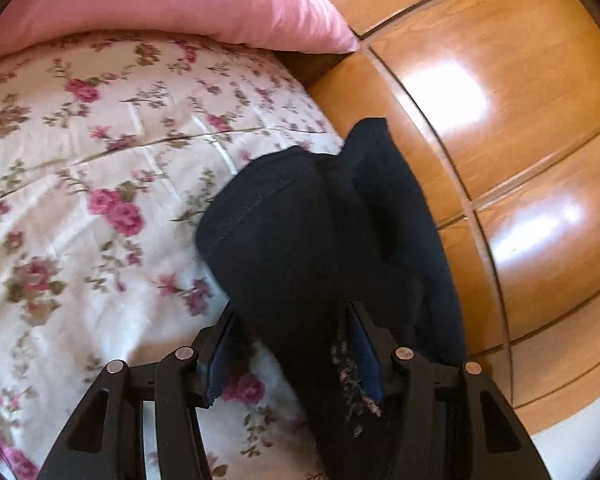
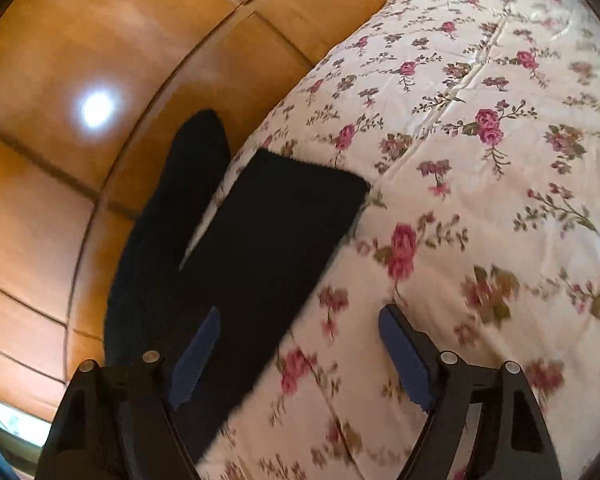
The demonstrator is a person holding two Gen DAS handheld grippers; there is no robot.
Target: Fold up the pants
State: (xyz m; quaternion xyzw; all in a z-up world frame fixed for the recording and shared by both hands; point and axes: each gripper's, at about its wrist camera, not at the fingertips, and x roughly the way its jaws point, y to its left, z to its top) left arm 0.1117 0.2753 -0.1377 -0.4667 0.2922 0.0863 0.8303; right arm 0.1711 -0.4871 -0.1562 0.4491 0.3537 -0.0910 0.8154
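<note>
Left wrist view, pants [image 1: 300,240] between spread left tool [image 1: 292,344], right tool [image 2: 300,340] spread above them

Dark navy pants [image 1: 312,240], bunched, stitched hem edge showing. One leg lies flat at the bed [image 2: 480,200] edge; the other hangs over the side.

My left gripper [image 1: 296,344] has its two blue-padded fingers [image 1: 364,344] spread apart, with dark cloth running up between them and past their tips; I cannot tell whether they pinch it. My right gripper [image 2: 300,344] stands with its fingers [image 2: 404,356] wide apart, nothing clamped between the pads, dark cloth lying by the left-hand finger.
</note>
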